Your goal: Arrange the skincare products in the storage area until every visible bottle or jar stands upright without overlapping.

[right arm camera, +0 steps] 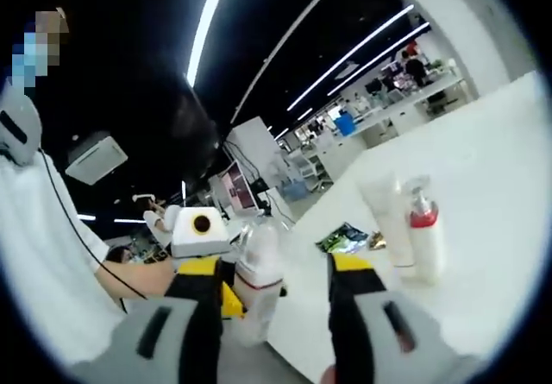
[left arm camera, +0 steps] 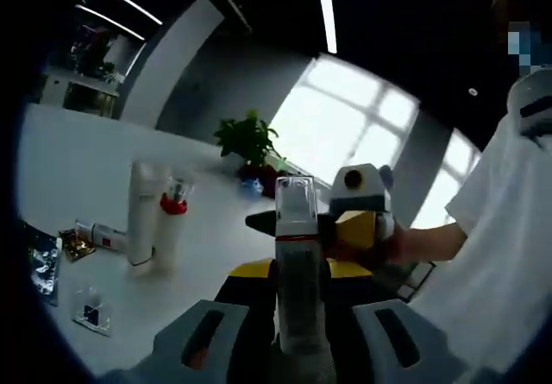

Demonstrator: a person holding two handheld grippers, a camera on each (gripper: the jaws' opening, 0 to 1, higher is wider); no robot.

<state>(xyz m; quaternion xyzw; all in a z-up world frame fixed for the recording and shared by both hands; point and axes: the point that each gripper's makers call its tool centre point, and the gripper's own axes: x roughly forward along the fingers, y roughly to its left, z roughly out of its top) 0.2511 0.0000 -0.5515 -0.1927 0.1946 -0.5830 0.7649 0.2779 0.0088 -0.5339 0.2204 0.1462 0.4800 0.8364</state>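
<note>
- The bottle (left arm camera: 295, 254) held up off the table is a pale, frosted container with a clear squarish cap and a thin red band just under the cap.
- In the left gripper view it stands upright between the two grey jaws of the left gripper (left arm camera: 297, 336), which are clamped on its lower body.
- The right gripper (left arm camera: 362, 220) reaches in from the right of that view, its yellow-and-black jaws level with the bottle's red band, just behind it; whether they touch it cannot be told.
- In the right gripper view the same bottle (right arm camera: 257, 276) sits towards the left jaw of the right gripper (right arm camera: 272, 315), tilted in that view, with a clear gap to the other jaw, so those jaws look parted, though the angle is poor.
- On the white table (left arm camera: 95, 160) two more products stand upright, touching or nearly so: a tall white tube (left arm camera: 141, 211) and a pump bottle (left arm camera: 172, 220) with a red collar.
- In the right gripper view the same pair appears well apart from the held bottle, the tube (right arm camera: 385, 220) to the left of the pump bottle (right arm camera: 424, 233).
- Near the pair on the table lie a small flat tube (left arm camera: 99, 233), some foil sachets (left arm camera: 43, 263) and a small clear packet (left arm camera: 92, 311).
- A potted plant (left arm camera: 248, 142) stands at the far edge of the table.
</note>
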